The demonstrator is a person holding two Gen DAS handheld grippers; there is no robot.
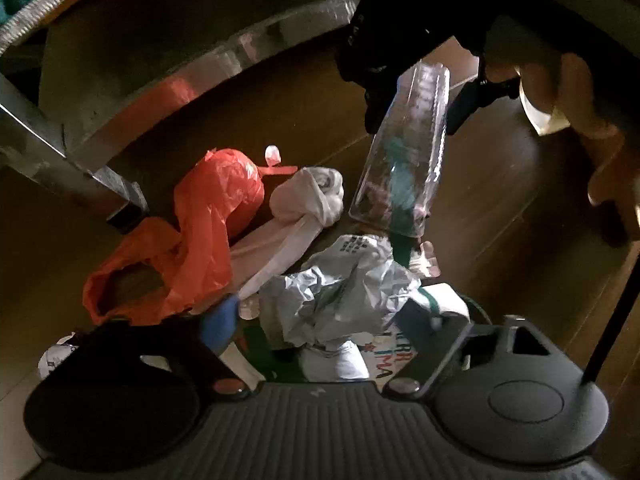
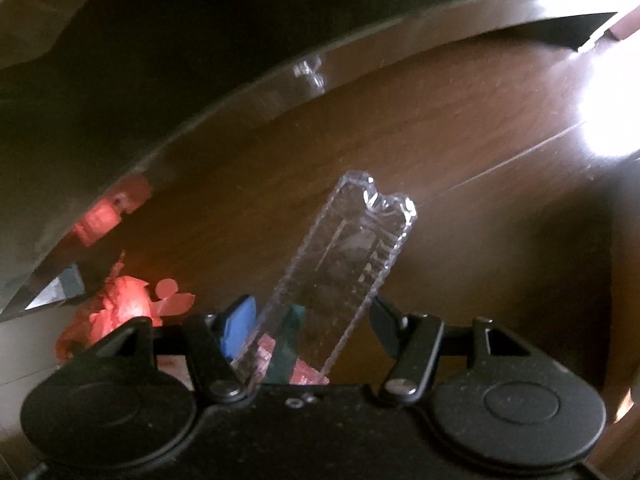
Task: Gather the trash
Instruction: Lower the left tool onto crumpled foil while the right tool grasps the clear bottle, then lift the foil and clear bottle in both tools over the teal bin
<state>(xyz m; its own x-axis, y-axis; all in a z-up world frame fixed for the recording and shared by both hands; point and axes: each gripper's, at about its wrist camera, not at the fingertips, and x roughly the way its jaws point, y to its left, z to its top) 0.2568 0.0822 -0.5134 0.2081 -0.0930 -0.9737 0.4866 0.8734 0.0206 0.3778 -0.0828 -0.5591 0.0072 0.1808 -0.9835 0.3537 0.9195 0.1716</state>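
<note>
A heap of trash lies on the wooden floor (image 1: 500, 220): a red plastic bag (image 1: 208, 216), a knotted white bag (image 1: 304, 200) and a crumpled grey-white wrapper (image 1: 340, 296). My left gripper (image 1: 328, 320) points down over the heap, its jaws open around the crumpled wrapper. I see no pad pressing on it. My right gripper (image 2: 312, 320) is shut on a clear plastic container (image 2: 340, 264) with coloured scraps inside. In the left wrist view that container (image 1: 404, 168) hangs tilted from the right gripper (image 1: 414, 124), just above the heap. The red bag (image 2: 120, 304) shows at lower left of the right wrist view.
A shiny metal furniture frame (image 1: 200, 80) curves across the floor behind the heap, and its leg (image 1: 80, 176) stands at the left. A person's hand (image 1: 580, 92) holds the right gripper. A thin dark rod (image 1: 616, 312) slants at the right. Printed paper (image 1: 384, 360) lies under the wrapper.
</note>
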